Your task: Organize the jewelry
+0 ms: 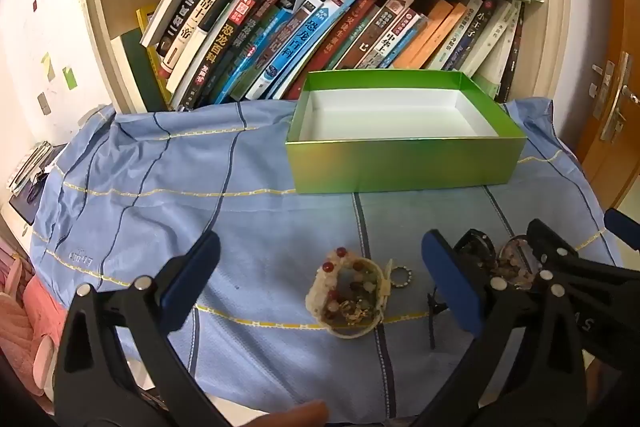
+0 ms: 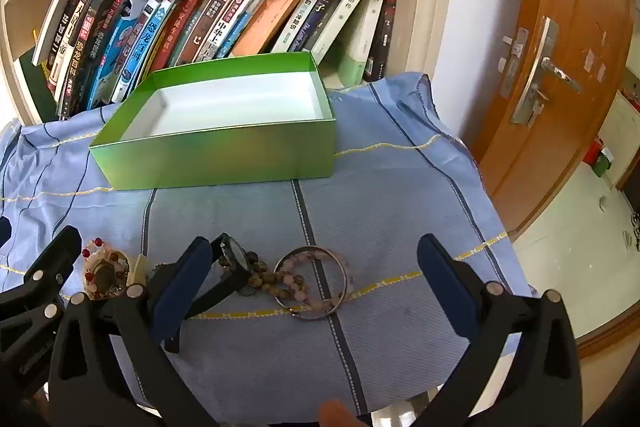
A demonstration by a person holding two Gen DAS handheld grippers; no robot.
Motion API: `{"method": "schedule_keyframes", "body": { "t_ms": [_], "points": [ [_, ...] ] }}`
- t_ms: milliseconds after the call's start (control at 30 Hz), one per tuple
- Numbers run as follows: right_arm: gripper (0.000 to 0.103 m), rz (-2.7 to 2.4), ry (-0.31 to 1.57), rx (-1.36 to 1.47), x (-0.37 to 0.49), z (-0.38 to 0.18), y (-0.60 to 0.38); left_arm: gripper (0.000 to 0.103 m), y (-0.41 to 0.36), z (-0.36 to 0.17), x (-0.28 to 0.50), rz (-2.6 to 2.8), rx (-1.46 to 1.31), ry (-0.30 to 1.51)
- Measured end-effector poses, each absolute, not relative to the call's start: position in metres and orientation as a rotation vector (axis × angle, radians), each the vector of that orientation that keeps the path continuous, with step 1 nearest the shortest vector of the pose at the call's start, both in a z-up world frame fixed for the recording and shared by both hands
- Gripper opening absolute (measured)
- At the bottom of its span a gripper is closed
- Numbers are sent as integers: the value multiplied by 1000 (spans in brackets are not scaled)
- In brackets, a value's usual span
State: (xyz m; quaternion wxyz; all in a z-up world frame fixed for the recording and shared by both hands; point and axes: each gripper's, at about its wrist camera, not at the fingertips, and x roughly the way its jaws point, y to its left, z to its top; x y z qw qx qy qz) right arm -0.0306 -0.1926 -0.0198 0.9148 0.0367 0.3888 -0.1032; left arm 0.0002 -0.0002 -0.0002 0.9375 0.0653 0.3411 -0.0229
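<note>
An open green box [image 1: 404,157] [image 2: 224,155] with a white, empty inside stands at the back of the blue cloth. A cream bangle with red beads, filled with mixed beads [image 1: 347,293] [image 2: 105,273], lies near the front, a small beaded ring [image 1: 400,275] beside it. My left gripper [image 1: 320,285] is open, its jaws wide on either side of that bangle, not touching it. A silver bangle [image 2: 314,283], a pink bead bracelet [image 2: 298,285], a brown bead bracelet [image 2: 264,277] and a black watch [image 2: 230,267] lie between the wide jaws of my open right gripper [image 2: 316,285].
A wooden bookshelf [image 1: 104,39] with leaning books [image 1: 320,27] stands right behind the box. The blue cloth [image 1: 248,211] covers the table and drops off at the right edge [image 2: 472,163]. A wooden door [image 2: 560,67] is at the right. A pink item [image 1: 28,323] lies at the left.
</note>
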Motion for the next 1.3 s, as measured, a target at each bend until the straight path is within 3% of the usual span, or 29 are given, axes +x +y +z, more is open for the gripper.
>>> {"method": "schedule_keyframes", "body": {
  "t_ms": [1300],
  "points": [
    [100, -210, 823, 73, -26, -25, -192, 99, -5, -5, 0, -46, 130, 704]
  ]
}}
